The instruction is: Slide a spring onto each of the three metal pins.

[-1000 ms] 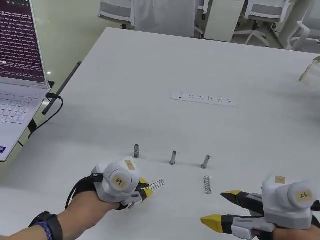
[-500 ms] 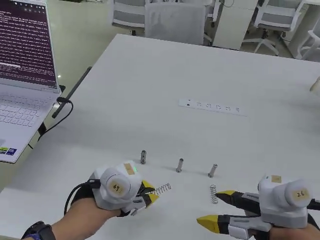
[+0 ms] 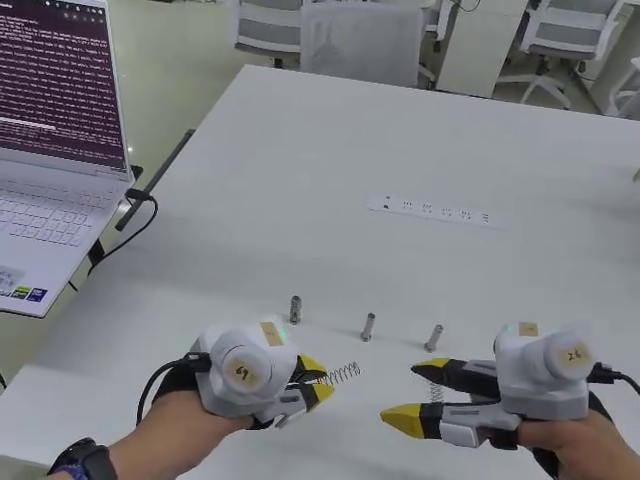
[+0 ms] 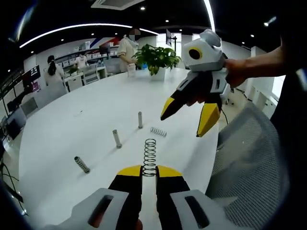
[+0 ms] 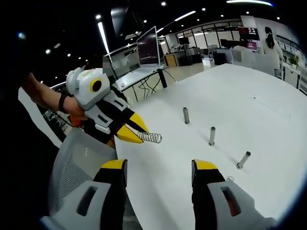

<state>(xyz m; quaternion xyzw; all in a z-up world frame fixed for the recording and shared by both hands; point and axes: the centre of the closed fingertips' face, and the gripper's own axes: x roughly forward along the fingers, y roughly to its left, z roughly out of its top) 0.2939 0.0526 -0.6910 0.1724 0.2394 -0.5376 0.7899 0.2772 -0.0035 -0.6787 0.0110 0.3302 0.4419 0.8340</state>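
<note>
left claw (image 4: pixel 149 169) pinches coiled wire spring (image 4: pixel 150 152) | right claw (image 5: pixel 159 166) agape

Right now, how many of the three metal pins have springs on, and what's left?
Done: the leftmost metal pin in the head view carries a fitted spring. In hand: the left gripper has its jaws shut on a thin wire coil spring. Left: the middle pin and right pin are bare, and a third spring lies on the white table by the open right gripper.

Sticker (image 3: pixel 243 372) on left tongs (image 3: pixel 325 382): "61". Right tongs (image 3: pixel 400 391) sticker (image 3: pixel 575 354): "26". Laptop (image 3: pixel 55 100) text: illegible.
</note>
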